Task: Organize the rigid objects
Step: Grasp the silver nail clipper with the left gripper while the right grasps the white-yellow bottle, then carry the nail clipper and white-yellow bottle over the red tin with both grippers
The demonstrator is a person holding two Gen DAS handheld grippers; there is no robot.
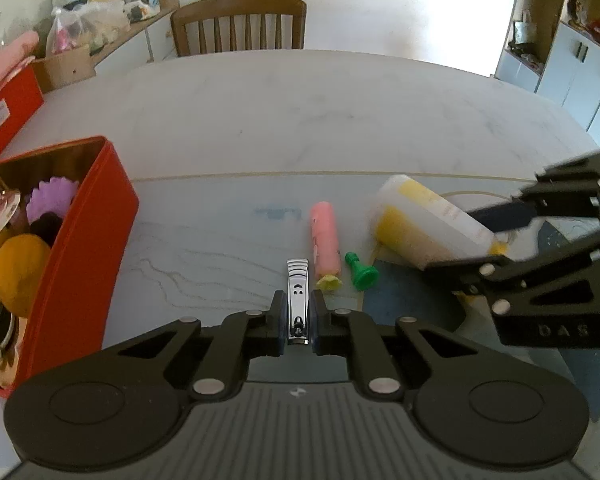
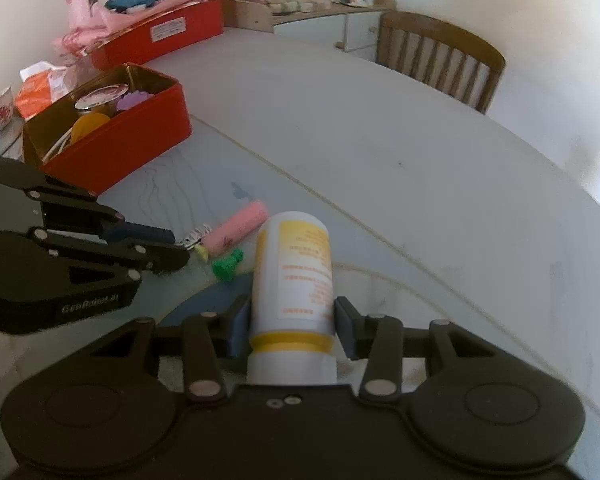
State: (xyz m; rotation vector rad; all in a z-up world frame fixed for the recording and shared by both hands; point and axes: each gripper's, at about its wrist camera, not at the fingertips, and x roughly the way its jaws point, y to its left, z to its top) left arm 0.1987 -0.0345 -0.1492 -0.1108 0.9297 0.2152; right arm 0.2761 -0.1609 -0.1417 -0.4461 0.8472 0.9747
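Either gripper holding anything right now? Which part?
Left gripper is shut on the nail clipper, pinching its sides near the rear end. Right gripper grips the white-and-yellow bottle across its body near the yellow band.

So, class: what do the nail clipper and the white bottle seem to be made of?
Nail clipper: likely polished steel, with mirror-bright silver reflections. White bottle: probably plastic, with a smooth, matte, opaque wall and a printed yellow label.
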